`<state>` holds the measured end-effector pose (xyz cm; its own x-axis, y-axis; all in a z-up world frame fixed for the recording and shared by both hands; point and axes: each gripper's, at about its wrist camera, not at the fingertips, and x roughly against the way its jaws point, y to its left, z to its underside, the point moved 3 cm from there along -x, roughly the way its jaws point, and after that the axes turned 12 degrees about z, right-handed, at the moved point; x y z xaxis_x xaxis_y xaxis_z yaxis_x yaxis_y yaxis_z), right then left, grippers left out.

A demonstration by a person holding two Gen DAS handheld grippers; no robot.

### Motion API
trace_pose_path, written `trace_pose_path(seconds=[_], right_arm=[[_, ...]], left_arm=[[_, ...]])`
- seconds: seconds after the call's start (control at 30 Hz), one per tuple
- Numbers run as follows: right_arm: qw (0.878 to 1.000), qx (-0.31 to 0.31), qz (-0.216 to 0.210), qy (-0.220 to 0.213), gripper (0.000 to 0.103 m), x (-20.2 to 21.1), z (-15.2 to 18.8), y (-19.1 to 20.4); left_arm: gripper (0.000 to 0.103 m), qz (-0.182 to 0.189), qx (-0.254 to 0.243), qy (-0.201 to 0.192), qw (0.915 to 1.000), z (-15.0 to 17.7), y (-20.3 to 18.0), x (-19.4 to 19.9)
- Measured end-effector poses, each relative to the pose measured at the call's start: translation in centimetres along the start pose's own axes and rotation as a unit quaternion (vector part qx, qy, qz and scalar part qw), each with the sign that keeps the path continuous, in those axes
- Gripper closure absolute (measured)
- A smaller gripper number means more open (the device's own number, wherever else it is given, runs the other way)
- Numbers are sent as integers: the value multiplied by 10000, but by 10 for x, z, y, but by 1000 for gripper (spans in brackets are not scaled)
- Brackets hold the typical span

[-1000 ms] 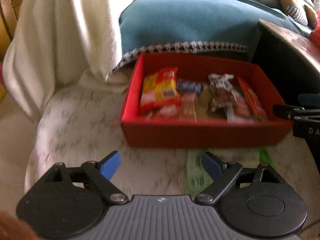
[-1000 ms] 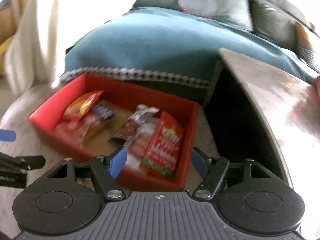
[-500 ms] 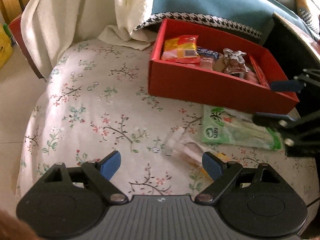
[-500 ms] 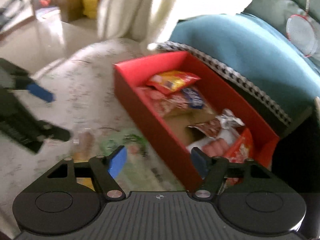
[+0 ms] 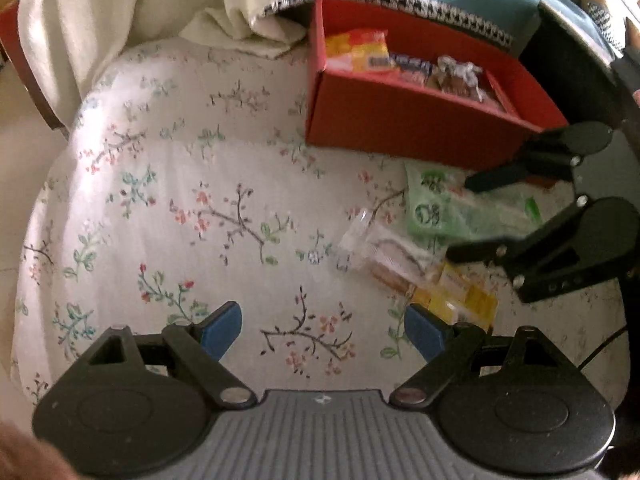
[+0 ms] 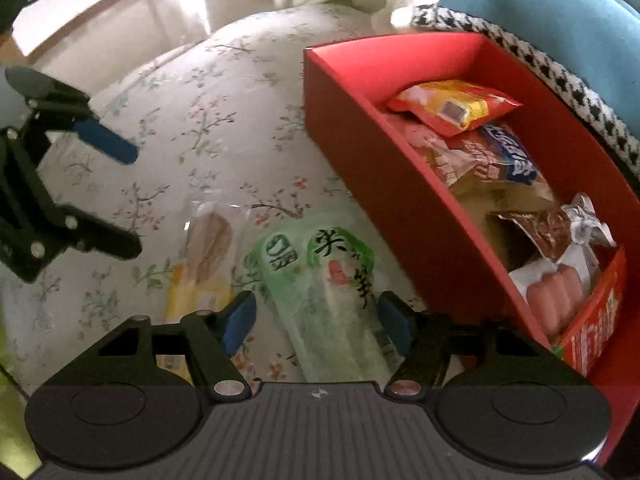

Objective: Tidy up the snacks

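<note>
Right gripper [image 6: 316, 320] now lowered over the green packet [image 6: 320, 280], jaws narrowing but not gripping, left gripper [image 5: 322, 328] released above floral cloth [image 5: 160, 200], red box [image 6: 400, 208] far right.

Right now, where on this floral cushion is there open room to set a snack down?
The floral cushion is bare left of the red box, up to the white throw. It is crowded in front of the box: the green packet, the clear wrapped snack and both grippers.
</note>
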<state>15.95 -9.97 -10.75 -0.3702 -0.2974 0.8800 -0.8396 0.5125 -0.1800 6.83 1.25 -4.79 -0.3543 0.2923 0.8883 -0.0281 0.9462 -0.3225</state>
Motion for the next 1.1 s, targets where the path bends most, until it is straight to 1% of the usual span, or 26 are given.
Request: trace_pose_path(seconds=[0.07,0.1,0.17,0.2,0.23,0.3,0.33,0.37,0.43,0.47,0.5,0.57,0.63,0.67,0.7,0.73,0.77,0.8,0.83,0.9,0.93,0.97,1.0,1.03,1.07,1.1], right_arm=[[9994,-263,188,141,33,5,6,5],[9986,-411,239,214,38,8,9,7],[9965,-575,380,470,42,15,18,12],[9954,-629,447,568,46,19,25,15],[9941,-698,502,661,53,24,31,17],[9919,-815,654,720,61,37,46,22],[9911,-896,663,732,63,43,53,24],[9903,-1017,631,706,63,48,61,25],[9870,-1302,731,589,63,56,74,24],[9862,-1365,804,491,60,57,77,23],[9859,-1364,883,391,54,58,78,24],[9852,-1346,1053,110,47,63,79,21],[9868,-1096,1195,19,22,60,79,22],[9862,-978,1332,-53,20,59,80,22],[9853,-891,1458,-63,22,54,81,22],[9845,-945,1473,51,25,47,84,20],[9830,-1264,1331,10,27,44,85,13],[9795,-1720,1039,106,36,44,88,4],[9754,-2008,893,147,43,46,91,-2],[9756,-2027,831,146,49,51,96,-3],[9747,-2065,837,164,51,53,99,-2],[9739,-2102,836,172,52,54,100,0],[9735,-2130,818,178,59,57,102,1],[9729,-2170,775,192,62,60,103,3],[9716,-2232,756,229,63,63,104,3],[9707,-2254,789,264,64,65,107,4]], left_arm=[[20,-8,29,34,10000,0,0,-2],[20,18,41,75,10000,0,-1,-4],[20,36,17,117,9999,1,-7,-6],[20,88,-12,133,9999,1,-11,-7],[20,202,-13,174,9996,2,-16,-8],[20,351,6,199,9992,4,-23,-8],[20,383,-12,193,9991,4,-27,-9],[20,372,3,195,9991,4,-30,-11],[20,420,88,198,9989,3,-37,-15],[20,399,157,163,9989,1,-42,-18],[20,363,212,118,9990,-3,-46,-21],[19,177,356,74,9992,-8,-50,-27],[14,13,674,7,9977,-13,-52,-32],[11,-50,842,-58,9964,-13,-53,-33],[10,-164,1008,-163,9946,-13,-55,-35],[10,-259,1081,-216,9936,-13,-56,-37],[9,-430,1120,-221,9925,-13,-60,-42],[9,-603,1070,-232,9922,-13,-64,-46],[9,-780,963,-214,9921,-12,-70,-51],[10,-1152,620,-209,9912,-9,-82,-60],[13,-1144,433,-287,9921,-7,-89,-62],[24,-1114,234,-322,9930,-5,-95,-62],[41,-1101,28,-357,9933,-5,-102,-61],[50,-974,-151,-340,9946,-5,-109,-60],[61,-934,-306,-289,9947,-6,-112,-58],[69,-840,-427,-242,9953,-7,-114,-57]])
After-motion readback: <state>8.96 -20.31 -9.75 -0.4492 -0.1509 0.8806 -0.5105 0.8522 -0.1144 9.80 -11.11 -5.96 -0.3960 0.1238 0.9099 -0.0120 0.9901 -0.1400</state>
